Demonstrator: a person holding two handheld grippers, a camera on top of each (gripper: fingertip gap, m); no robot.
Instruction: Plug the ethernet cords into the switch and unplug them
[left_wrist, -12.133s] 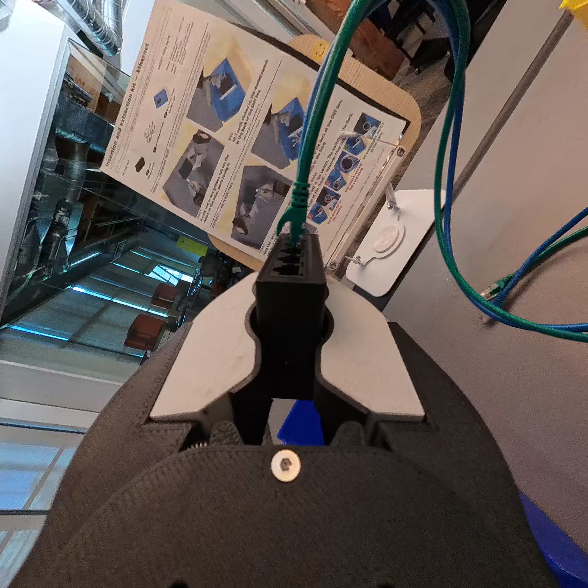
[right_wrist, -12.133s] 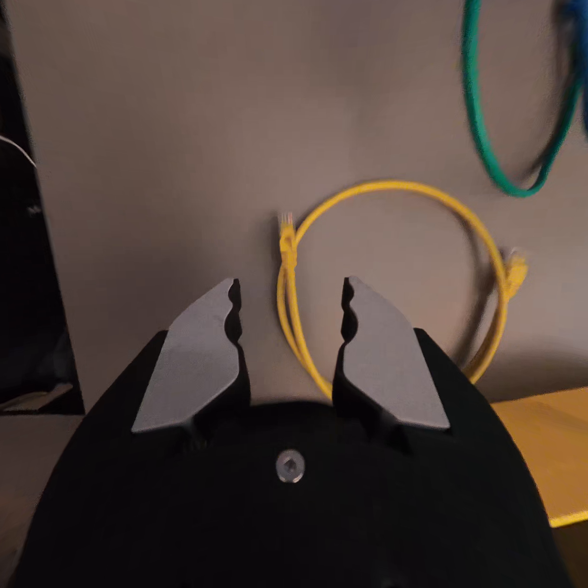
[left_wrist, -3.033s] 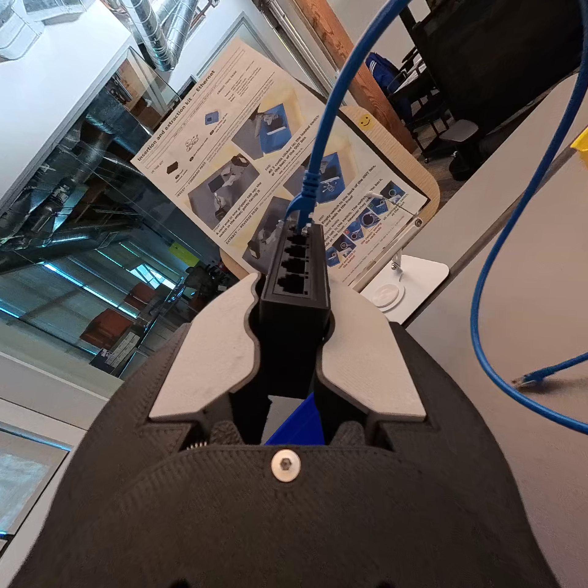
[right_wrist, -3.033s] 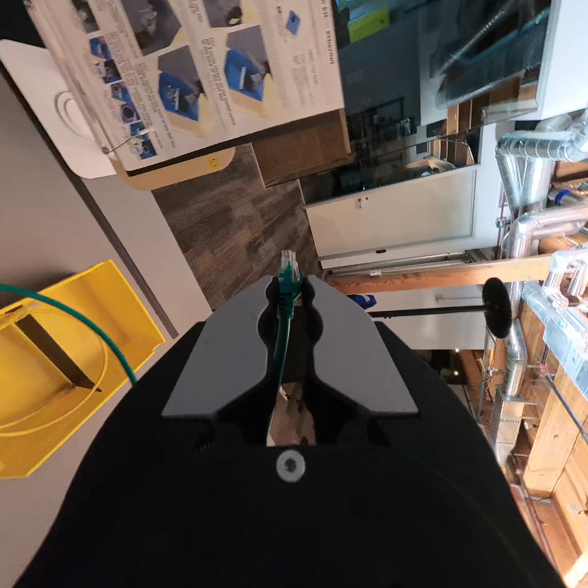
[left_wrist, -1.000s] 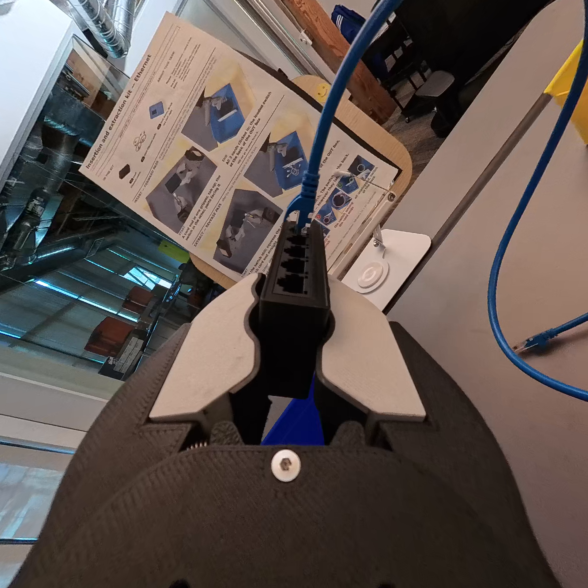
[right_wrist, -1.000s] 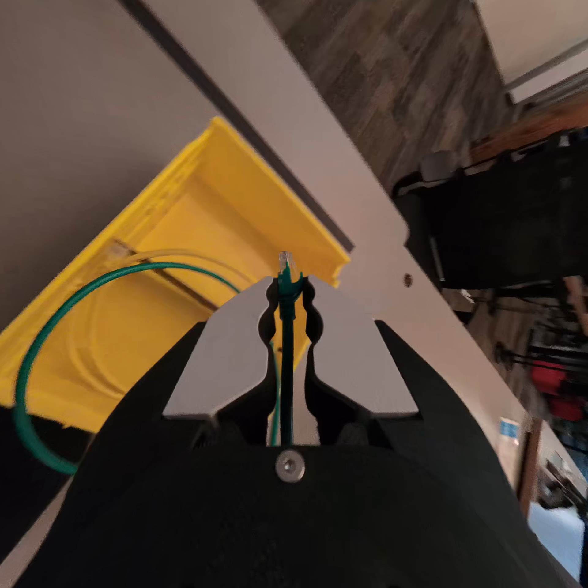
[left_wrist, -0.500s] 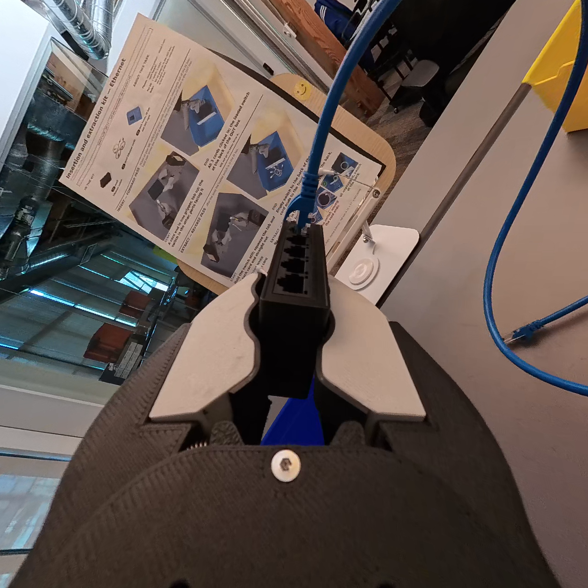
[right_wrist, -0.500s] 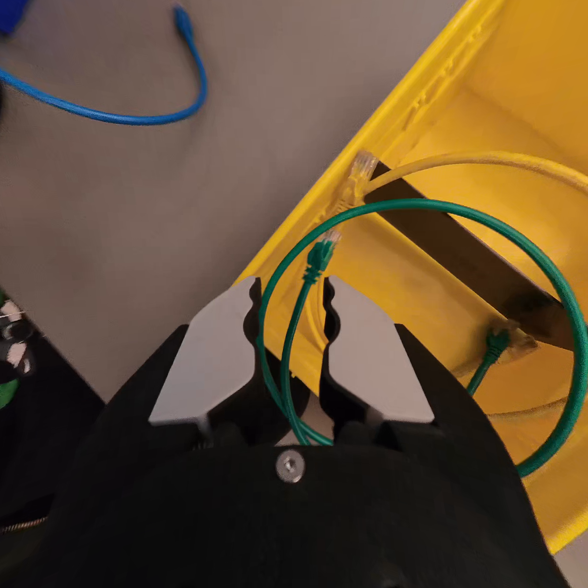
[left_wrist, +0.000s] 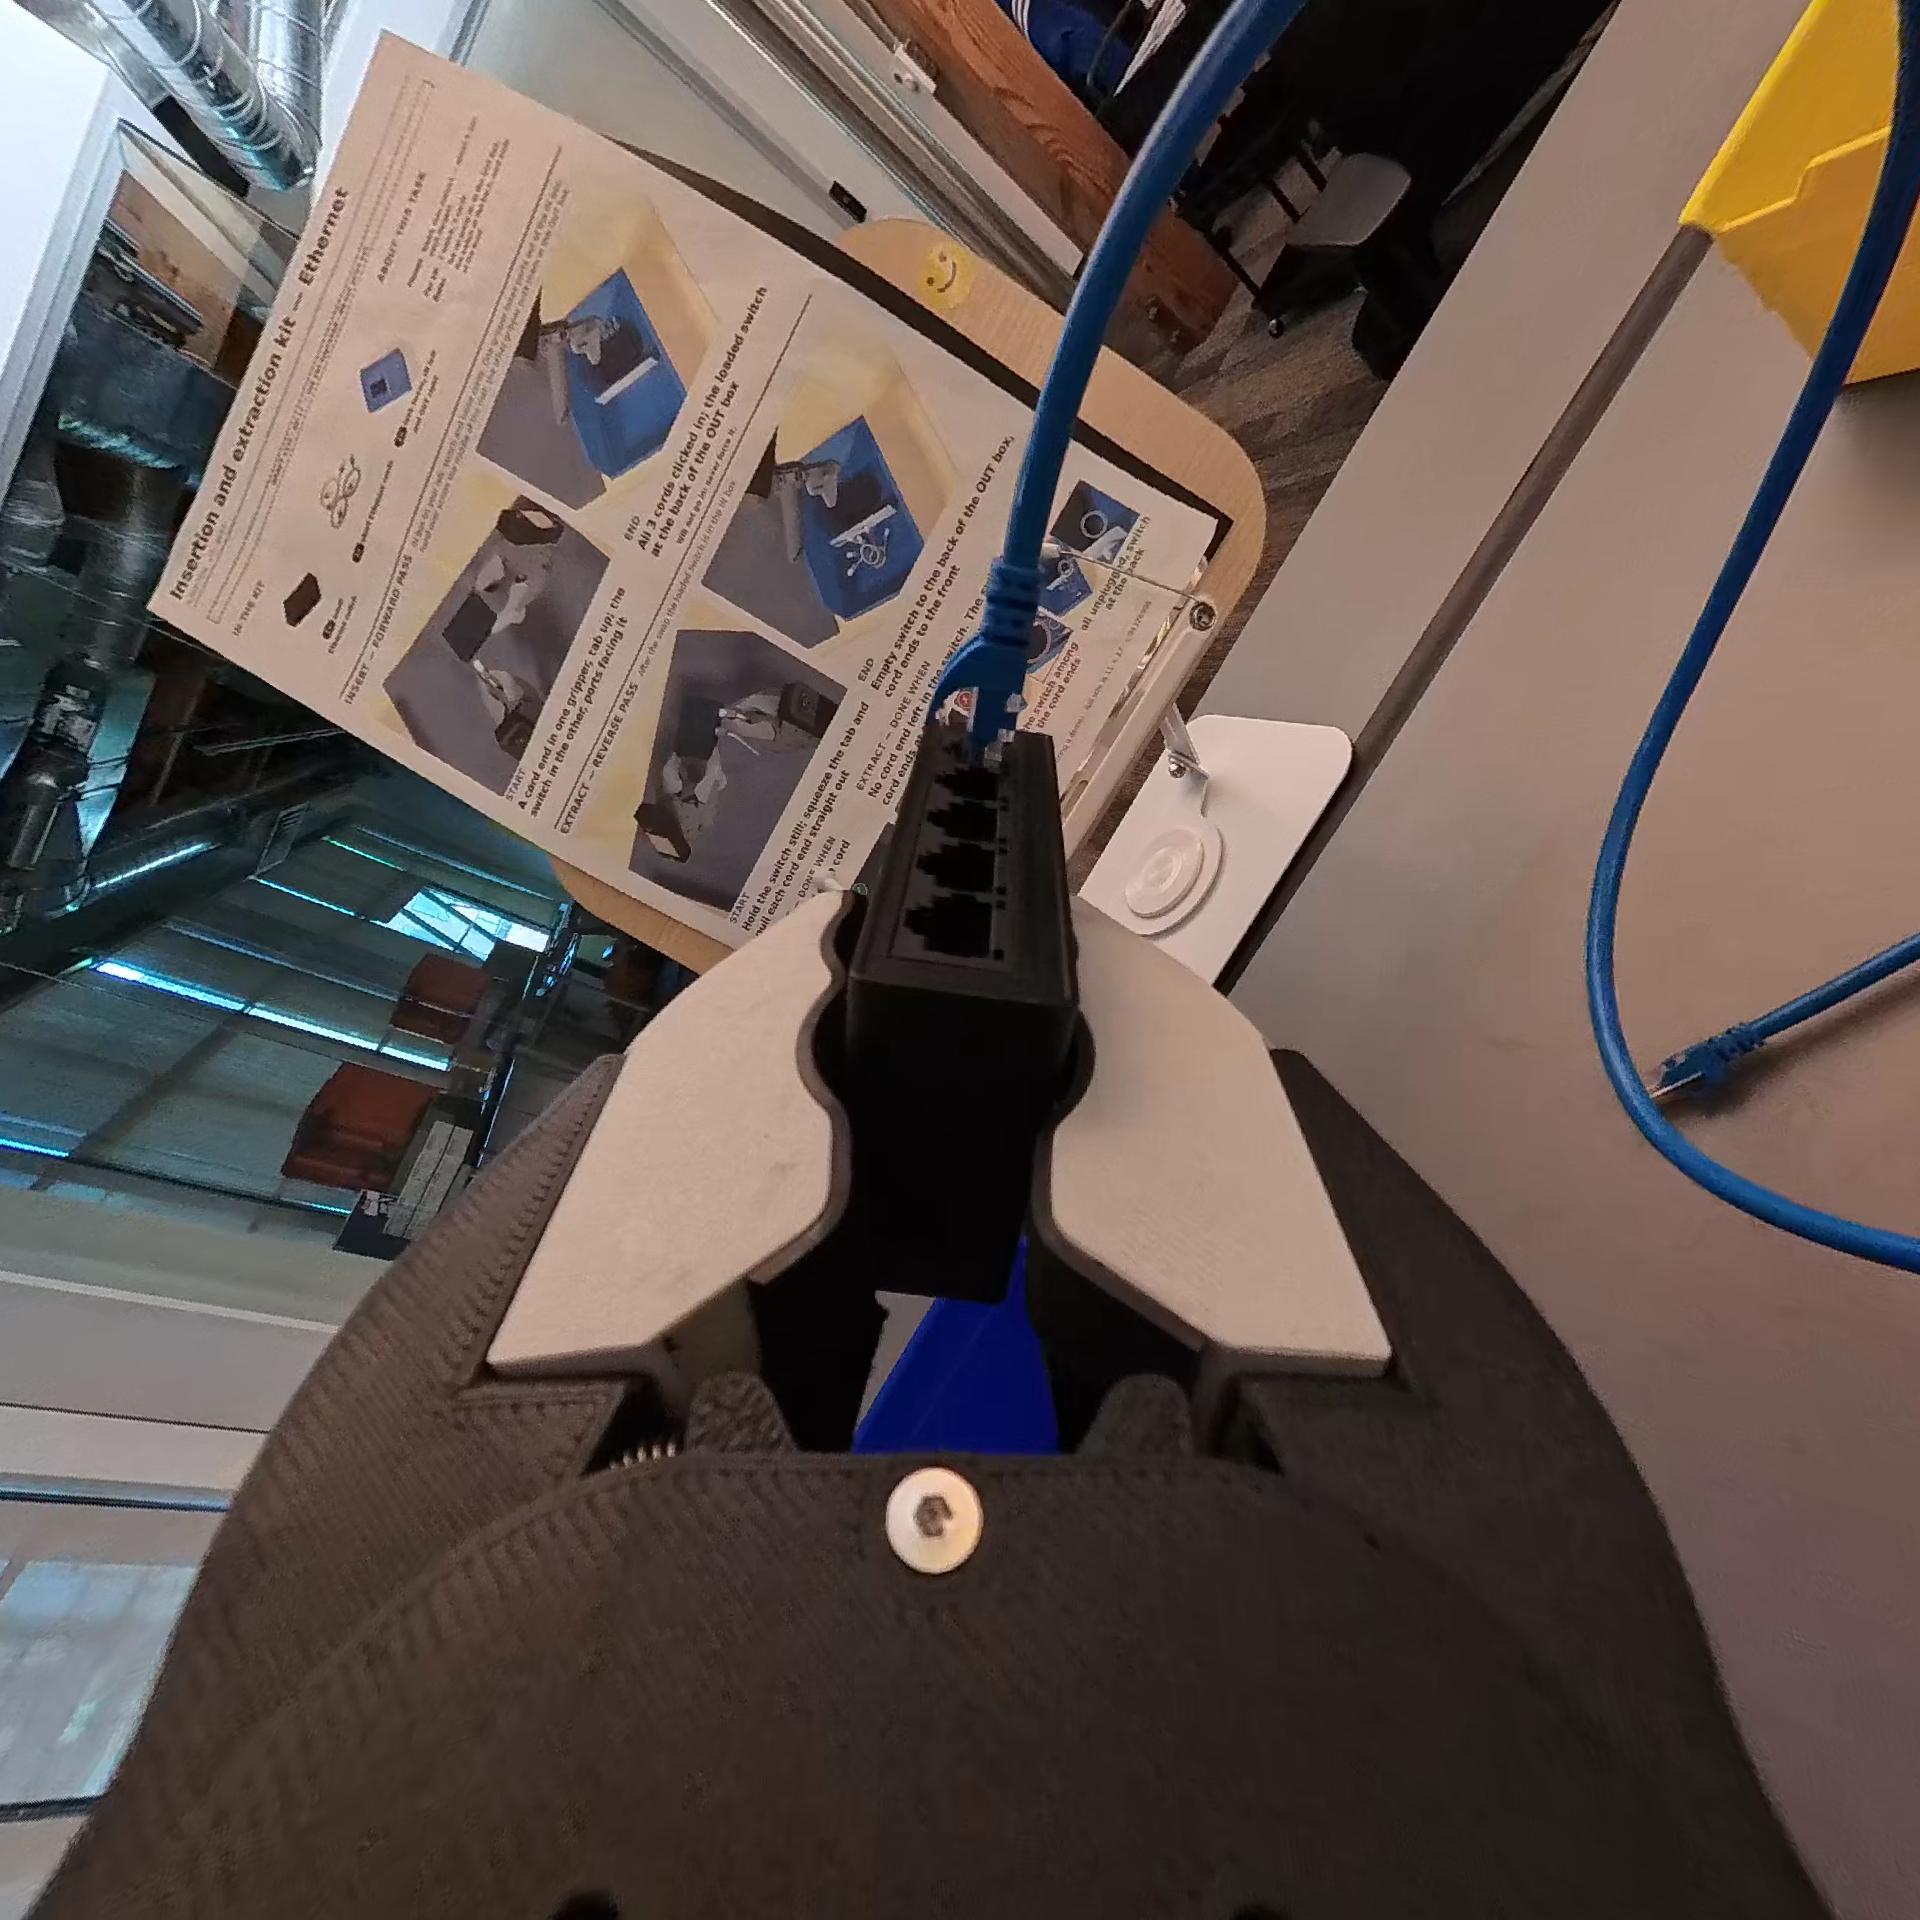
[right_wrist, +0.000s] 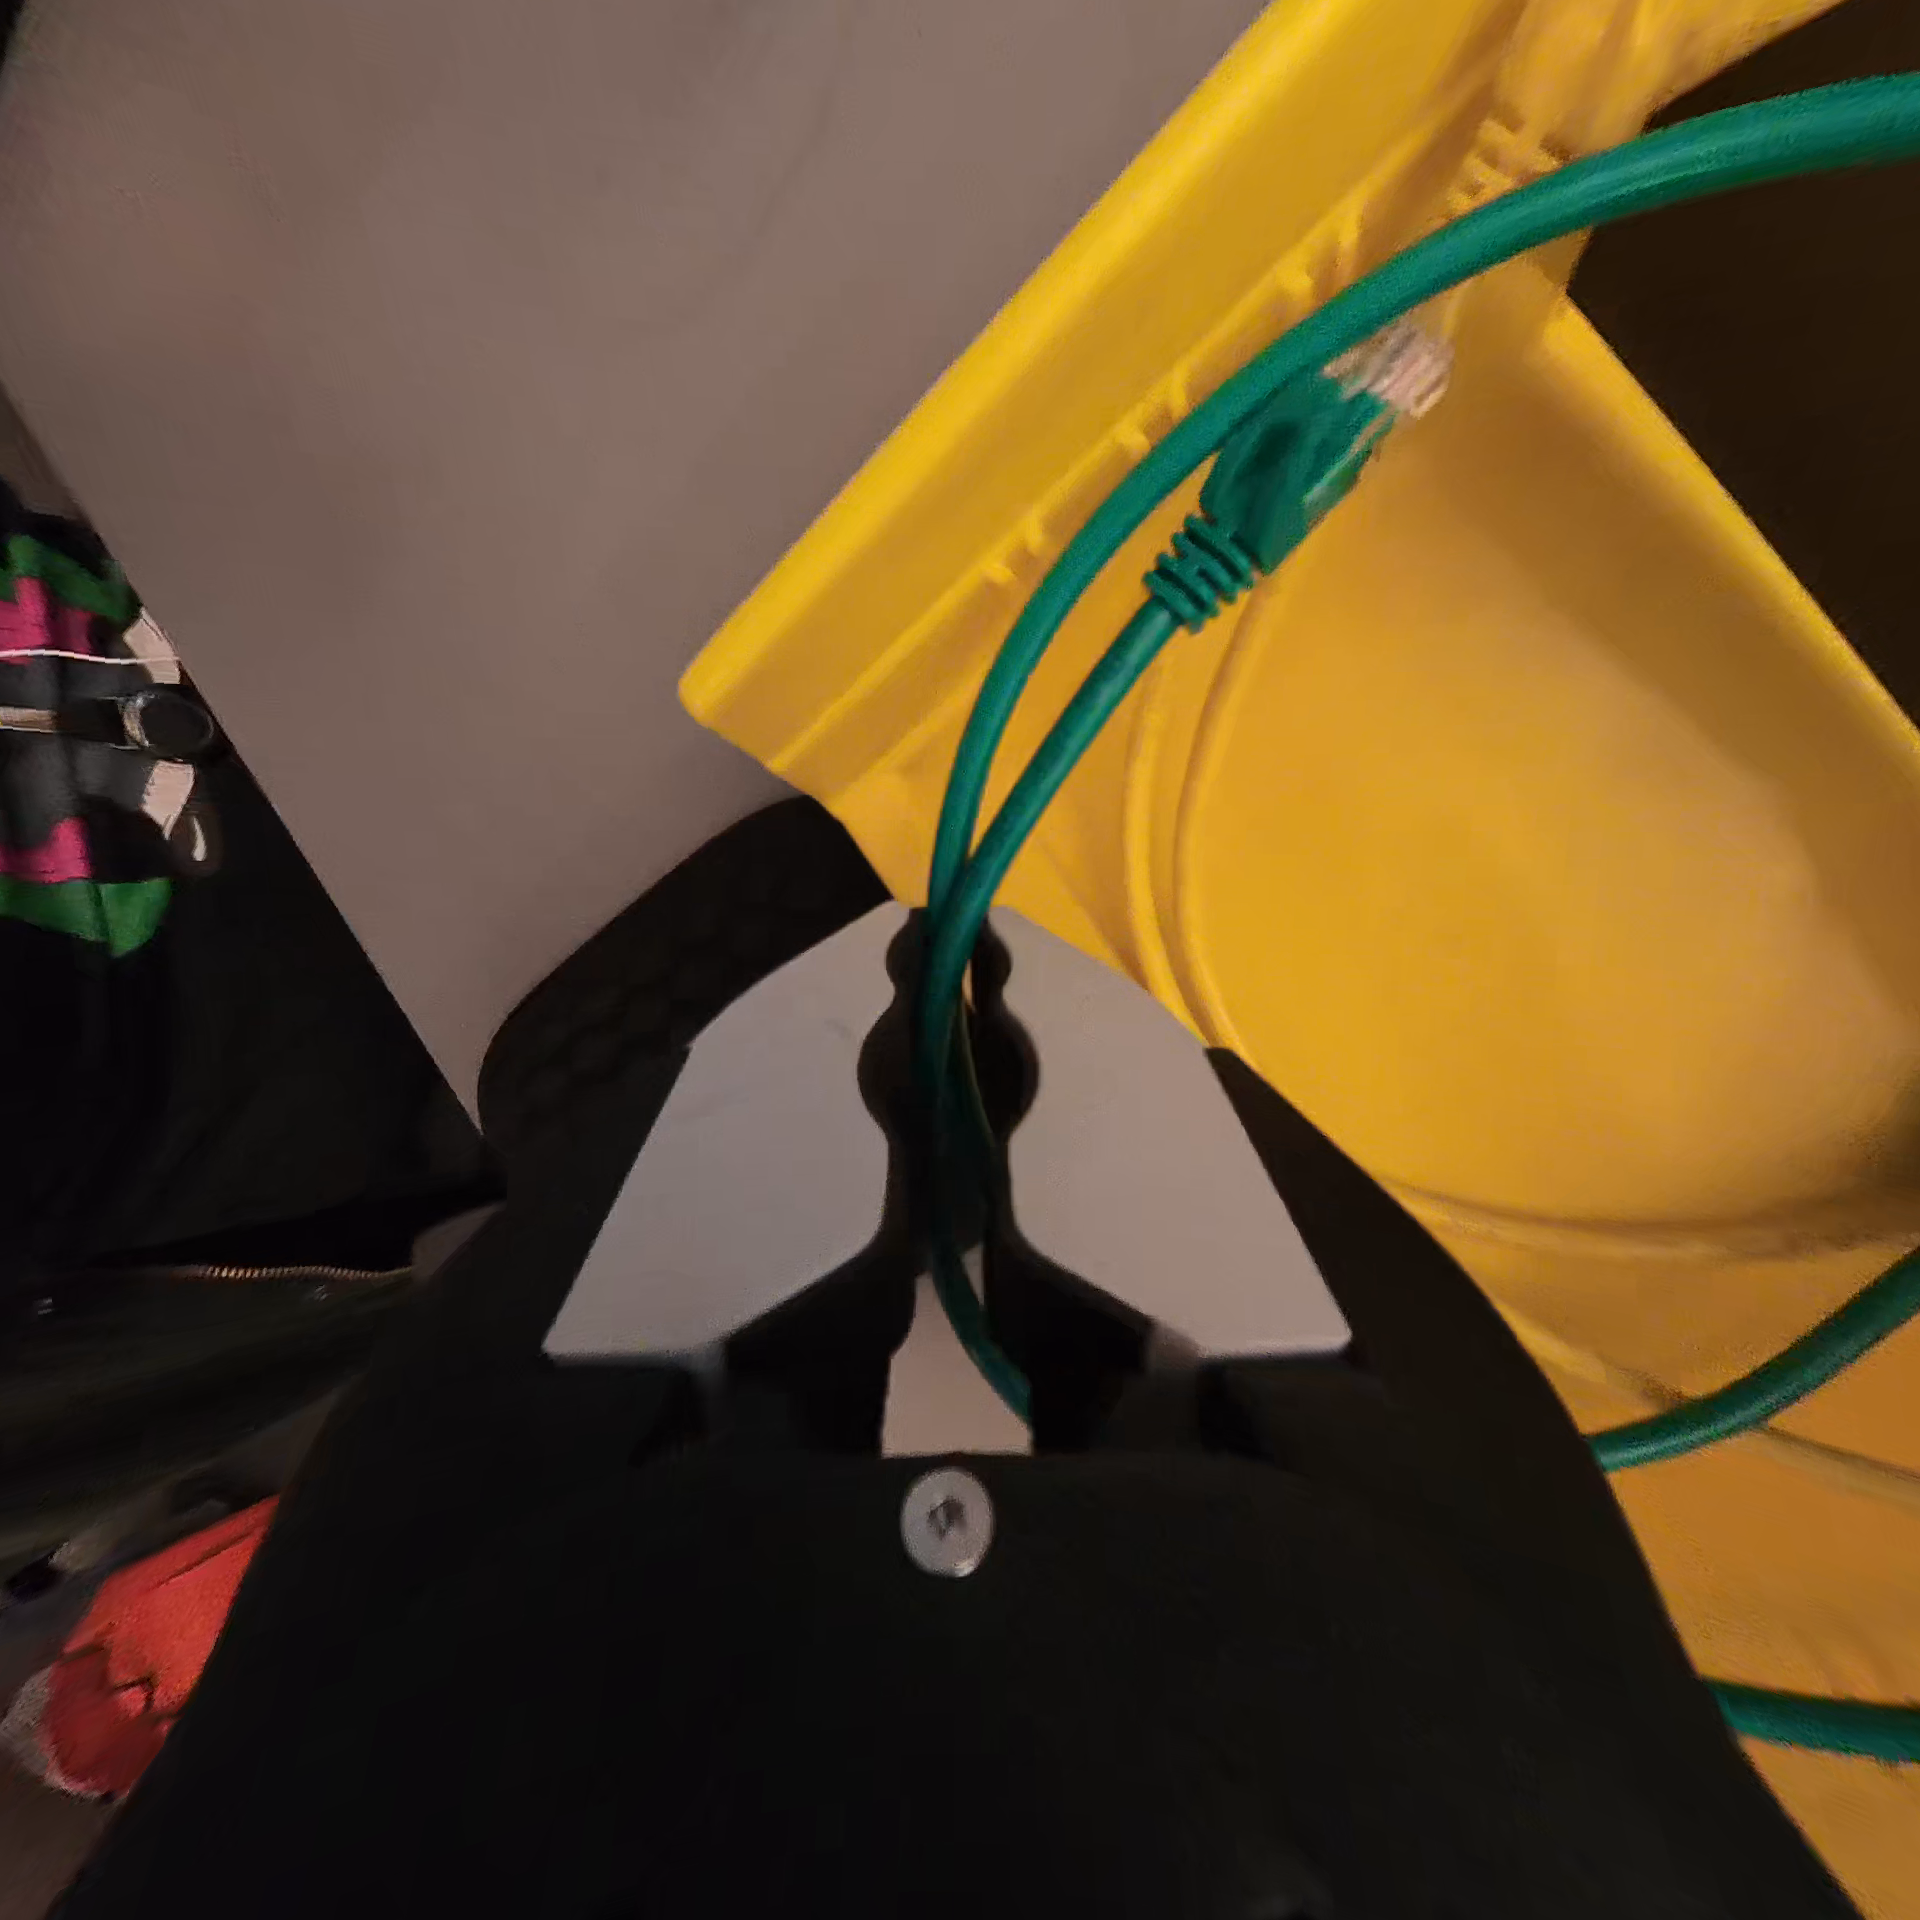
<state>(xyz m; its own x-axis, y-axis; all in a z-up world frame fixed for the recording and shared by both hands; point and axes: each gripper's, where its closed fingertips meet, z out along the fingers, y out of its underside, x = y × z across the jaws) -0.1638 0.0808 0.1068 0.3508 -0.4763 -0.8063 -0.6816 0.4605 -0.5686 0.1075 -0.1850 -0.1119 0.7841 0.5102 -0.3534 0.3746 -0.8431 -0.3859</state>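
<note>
My left gripper (left_wrist: 956, 925) is shut on the black switch (left_wrist: 961, 1091) and holds it up with its row of ports facing me. A blue cord (left_wrist: 1049, 416) is plugged into the farthest port; its free end (left_wrist: 1704, 1070) lies on the grey table. The nearer ports are empty. In the right wrist view, my right gripper (right_wrist: 945, 935) is over the near corner of the yellow bin (right_wrist: 1455, 831), jaws nearly together with strands of the green cord (right_wrist: 1039, 727) between them. The cord's plug (right_wrist: 1299, 468) hangs free over the bin. A yellow cord (right_wrist: 1174, 883) lies inside the bin.
An instruction sheet (left_wrist: 582, 499) stands on a white base (left_wrist: 1216, 831) at the table's far edge. The yellow bin's corner (left_wrist: 1808, 208) shows at the upper right. A blue bin (left_wrist: 956, 1371) lies below the switch. A person's clothing (right_wrist: 83, 779) is beside the table edge. The gap from one gripper's tips to the other's is roughly 45 centimeters.
My right gripper carried the green plug over the yellow bin and let it go; its jaws opened, then narrowed around the cord's strands. The left gripper kept hold of the switch and shifted only slightly.
</note>
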